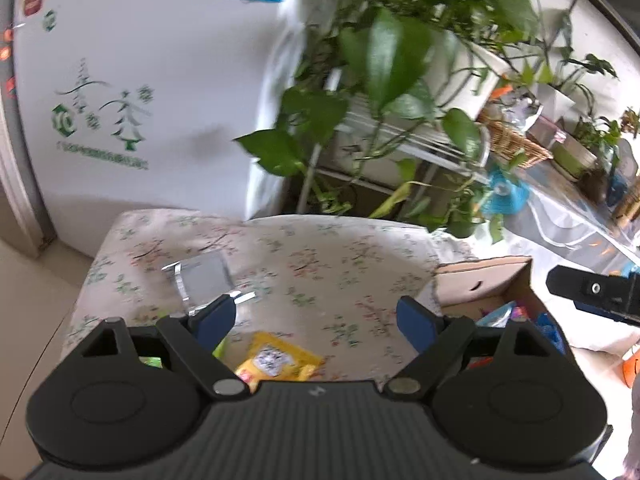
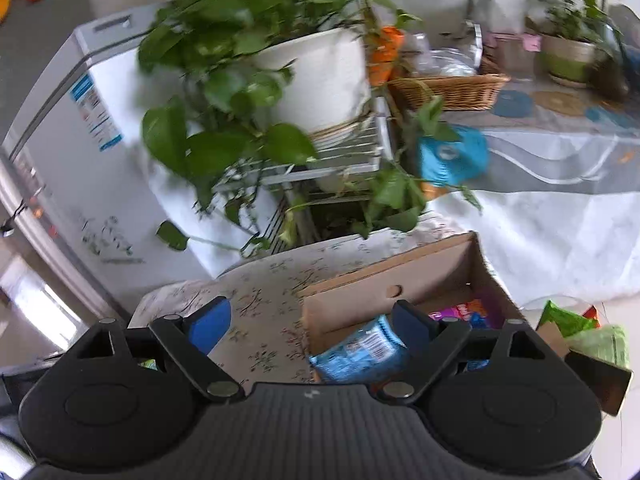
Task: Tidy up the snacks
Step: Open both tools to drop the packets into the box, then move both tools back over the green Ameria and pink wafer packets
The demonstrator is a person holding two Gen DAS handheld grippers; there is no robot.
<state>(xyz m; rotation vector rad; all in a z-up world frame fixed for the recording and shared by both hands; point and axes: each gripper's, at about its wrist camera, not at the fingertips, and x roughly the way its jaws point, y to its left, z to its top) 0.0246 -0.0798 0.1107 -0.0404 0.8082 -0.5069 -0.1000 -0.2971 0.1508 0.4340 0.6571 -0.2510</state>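
In the left wrist view my left gripper [image 1: 316, 320] stands open over a floral-cloth table [image 1: 320, 256], nothing between its blue pads [image 1: 216, 318]. A yellow snack packet [image 1: 276, 360] lies on the cloth just below the gripper. A cardboard box [image 1: 480, 280] sits at the table's right, with my right gripper's finger [image 1: 592, 292] above it. In the right wrist view my right gripper [image 2: 310, 326] is open above the box [image 2: 400, 272]. A blue snack packet [image 2: 356, 350] lies over the box's near wall, beside the right finger, unpressed. A purple packet [image 2: 460, 312] lies inside the box.
A clear plastic stand [image 1: 200, 276] sits on the cloth at the left. Behind the table hang a leafy potted plant [image 2: 320, 76] on a white rack and a white fridge [image 1: 140, 80]. Green packets [image 2: 568, 320] lie right of the box. A covered table [image 2: 560, 152] holds a wicker basket [image 2: 452, 90].
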